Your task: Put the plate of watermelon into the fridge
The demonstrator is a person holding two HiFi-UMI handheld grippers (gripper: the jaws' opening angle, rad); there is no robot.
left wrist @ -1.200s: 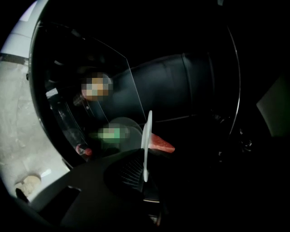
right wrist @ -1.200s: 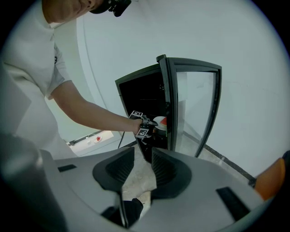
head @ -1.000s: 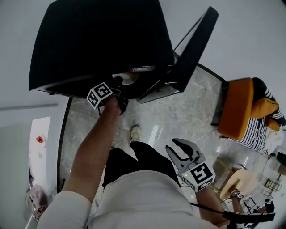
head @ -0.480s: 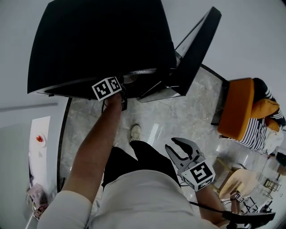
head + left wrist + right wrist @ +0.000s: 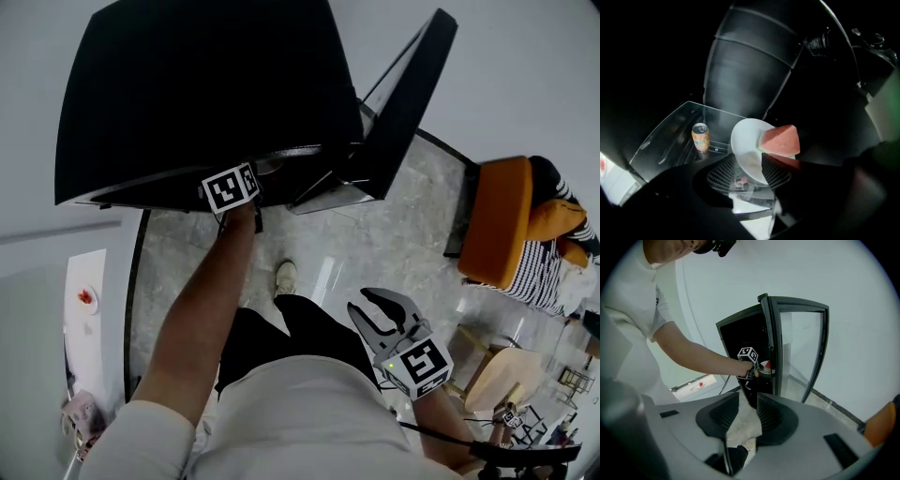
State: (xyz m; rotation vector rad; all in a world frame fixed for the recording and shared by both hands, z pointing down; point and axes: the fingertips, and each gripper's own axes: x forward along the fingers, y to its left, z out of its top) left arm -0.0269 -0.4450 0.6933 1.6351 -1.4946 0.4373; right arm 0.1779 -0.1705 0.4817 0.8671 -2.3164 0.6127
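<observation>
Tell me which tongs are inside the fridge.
The left tongs, jaws opening around the plate of watermelon on the fridge shelf; the right tongs hang empty outside.

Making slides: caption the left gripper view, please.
Left claw opening around the watermelon plate inside the fridge, orange can nearby.

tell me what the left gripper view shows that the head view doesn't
Only the left gripper view: the fridge's inside, with a white plate carrying a watermelon wedge over a wire rack, and an orange can on a glass shelf. The plate sits between the left gripper's opening jaws.
Only the head view: the open door, the right gripper with empty open jaws, the person's arm, a shoe, an orange chair.
Both: the black fridge and the left gripper.
</observation>
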